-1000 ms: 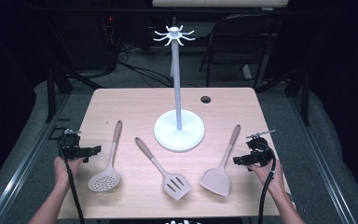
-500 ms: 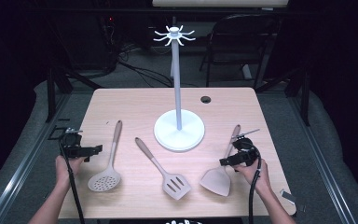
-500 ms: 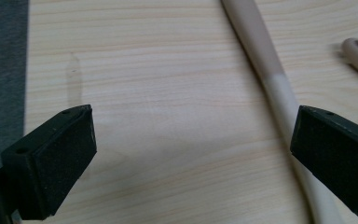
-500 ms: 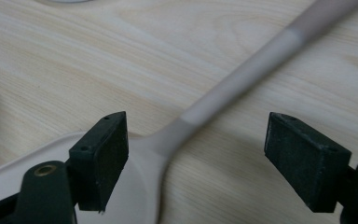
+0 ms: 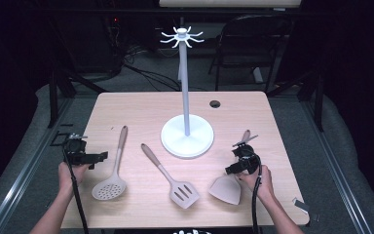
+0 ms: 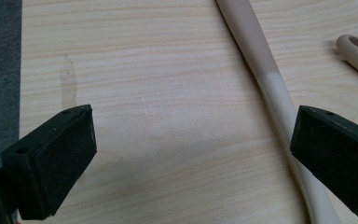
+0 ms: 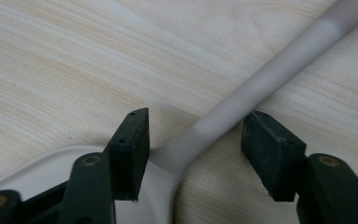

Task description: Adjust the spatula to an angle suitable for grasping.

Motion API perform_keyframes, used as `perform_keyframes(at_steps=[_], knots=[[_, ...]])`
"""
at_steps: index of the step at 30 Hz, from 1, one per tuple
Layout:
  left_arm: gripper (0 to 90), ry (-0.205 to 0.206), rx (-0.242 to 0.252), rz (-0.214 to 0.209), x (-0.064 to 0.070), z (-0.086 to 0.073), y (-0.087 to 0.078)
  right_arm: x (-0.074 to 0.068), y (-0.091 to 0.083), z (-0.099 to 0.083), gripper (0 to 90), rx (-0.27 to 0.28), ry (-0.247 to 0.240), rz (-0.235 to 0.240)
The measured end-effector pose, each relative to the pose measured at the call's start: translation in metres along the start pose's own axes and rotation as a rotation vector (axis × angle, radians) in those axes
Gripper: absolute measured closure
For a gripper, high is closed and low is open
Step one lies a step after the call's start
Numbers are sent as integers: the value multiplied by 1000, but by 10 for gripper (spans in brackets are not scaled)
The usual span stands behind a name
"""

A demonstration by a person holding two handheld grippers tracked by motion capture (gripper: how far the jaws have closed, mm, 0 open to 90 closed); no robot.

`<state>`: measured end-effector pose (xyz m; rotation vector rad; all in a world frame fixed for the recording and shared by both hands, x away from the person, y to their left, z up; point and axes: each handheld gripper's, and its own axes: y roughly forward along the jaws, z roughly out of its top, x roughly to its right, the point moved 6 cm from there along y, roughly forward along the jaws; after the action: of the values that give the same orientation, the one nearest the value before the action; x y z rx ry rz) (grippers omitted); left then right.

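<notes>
- Right gripper view: my right gripper (image 7: pixel 193 140) straddles the grey neck of the solid grey spatula with a wooden handle (image 7: pixel 261 81), jaws spread, not yet clamping.
- That spatula (image 5: pixel 228 187) lies near the pale wooden tabletop's (image 5: pixel 141 109) front right corner.
- My left gripper (image 6: pixel 191 149) hangs released at the left edge, just beside the perforated grey skimmer with a wooden handle (image 6: pixel 265 74).

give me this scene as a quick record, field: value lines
surface: wooden table
stand: white hook stand, upright at table centre
utensils: skimmer, slotted turner, solid turner, all lying flat
right claw: open, jaws either side of the solid turner's neck, not closed on it
left claw: open, over bare table beside the skimmer's handle
</notes>
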<state>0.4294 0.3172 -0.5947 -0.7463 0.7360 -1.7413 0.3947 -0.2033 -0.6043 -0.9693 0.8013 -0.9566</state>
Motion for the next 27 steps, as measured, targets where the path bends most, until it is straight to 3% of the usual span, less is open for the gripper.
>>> perform_keyframes(at_steps=[4, 5, 15, 17, 27], knots=[[2, 3, 2, 4, 1, 0, 0, 1, -1, 0, 500, 1, -17, -23], [2, 3, 2, 4, 1, 0, 0, -1, 0, 1, 510, 16, -10, -5], [3, 7, -2, -3, 1, -1, 0, 2, -2, 0, 565, -3, -23, -6], [3, 10, -3, -2, 1, -1, 0, 3, -2, 0, 581, -5, -33, 30], [3, 14, -3, -6, 2, -1, 0, 8, -5, -2, 642, -24, -12, 49]])
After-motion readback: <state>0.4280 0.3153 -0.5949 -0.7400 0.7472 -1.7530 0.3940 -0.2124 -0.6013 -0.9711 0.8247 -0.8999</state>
